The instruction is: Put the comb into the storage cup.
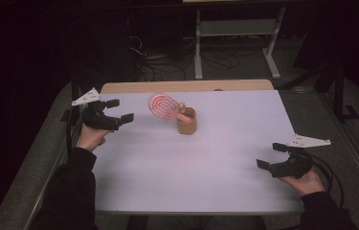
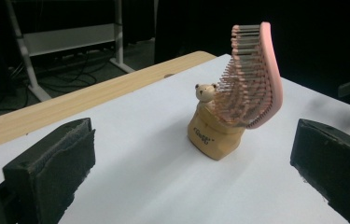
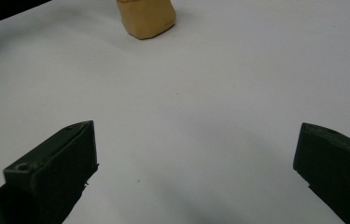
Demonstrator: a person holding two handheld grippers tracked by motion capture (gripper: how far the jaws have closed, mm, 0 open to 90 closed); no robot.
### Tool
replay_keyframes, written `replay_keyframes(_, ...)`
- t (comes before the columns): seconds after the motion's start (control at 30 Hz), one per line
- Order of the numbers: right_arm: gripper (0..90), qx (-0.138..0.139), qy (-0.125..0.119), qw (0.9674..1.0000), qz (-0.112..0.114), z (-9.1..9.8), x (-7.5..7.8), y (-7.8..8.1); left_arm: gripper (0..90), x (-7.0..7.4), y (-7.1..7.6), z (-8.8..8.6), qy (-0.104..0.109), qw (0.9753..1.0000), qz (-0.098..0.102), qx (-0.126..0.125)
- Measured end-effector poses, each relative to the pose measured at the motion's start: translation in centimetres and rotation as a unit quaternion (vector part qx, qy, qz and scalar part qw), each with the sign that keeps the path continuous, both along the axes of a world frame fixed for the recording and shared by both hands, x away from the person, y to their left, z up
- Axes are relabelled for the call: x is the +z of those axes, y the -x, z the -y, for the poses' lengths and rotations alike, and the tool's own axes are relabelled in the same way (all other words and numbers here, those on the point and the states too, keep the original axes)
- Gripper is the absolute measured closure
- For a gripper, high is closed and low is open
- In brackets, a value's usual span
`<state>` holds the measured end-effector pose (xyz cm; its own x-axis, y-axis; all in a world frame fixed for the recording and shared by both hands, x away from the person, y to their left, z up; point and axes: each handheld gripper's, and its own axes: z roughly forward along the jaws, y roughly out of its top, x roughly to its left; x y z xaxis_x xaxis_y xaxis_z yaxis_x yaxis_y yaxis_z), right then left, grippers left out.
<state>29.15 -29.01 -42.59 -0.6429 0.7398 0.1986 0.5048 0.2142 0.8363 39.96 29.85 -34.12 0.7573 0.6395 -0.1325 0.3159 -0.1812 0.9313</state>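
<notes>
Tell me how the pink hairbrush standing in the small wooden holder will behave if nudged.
The pink hairbrush leans out of the small wooden holder, so it looks top-heavy and likely to tip. The holder seems light and may slide on the smooth white table.

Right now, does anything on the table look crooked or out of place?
Only the pink hairbrush: it stands handle-down in the small wooden holder and leans far out to one side, its head overhanging the rim beside a little bear figure. It looks top-heavy. Nothing is spilled or broken, and both tongs are open, away from it.
</notes>
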Motion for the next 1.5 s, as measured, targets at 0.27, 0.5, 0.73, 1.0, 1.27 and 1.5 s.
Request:
replay_keyframes(0.27, 0.0, 0.000, 0.004, 1.0000, -0.002, -0.1, -0.1, 0.0, 0.0, -0.6, 1.1, -0.8, 0.002, 1.0000, -0.001, 0.006)
replay_keyframes(0.5, 0.0, 0.001, 0.007, 1.0000, -0.003, -0.1, -0.2, 0.0, 0.0, -1.0, 2.0, -1.3, 0.003, 0.9999, -0.004, 0.011)
replay_keyframes(0.73, 0.0, 0.001, 0.007, 1.0000, -0.001, 0.0, -0.1, 0.0, 0.0, -1.8, 3.4, -2.3, 0.006, 0.9996, 0.000, 0.026)
replay_keyframes(1.0, 0.0, -0.002, 0.007, 1.0000, -0.001, 0.0, -0.1, 0.0, 0.0, -2.6, 4.8, -3.1, 0.003, 0.9992, 0.004, 0.039)
replay_keyframes(1.27, 0.0, -0.002, 0.007, 1.0000, -0.004, 0.0, -0.1, 0.0, 0.0, -3.6, 5.9, -3.2, -0.012, 0.9993, -0.001, 0.036)
replay_keyframes(1.5, 0.0, 0.000, 0.007, 1.0000, -0.005, -0.1, -0.2, 0.0, 0.0, -4.5, 6.9, -3.5, -0.013, 0.9990, -0.005, 0.041)
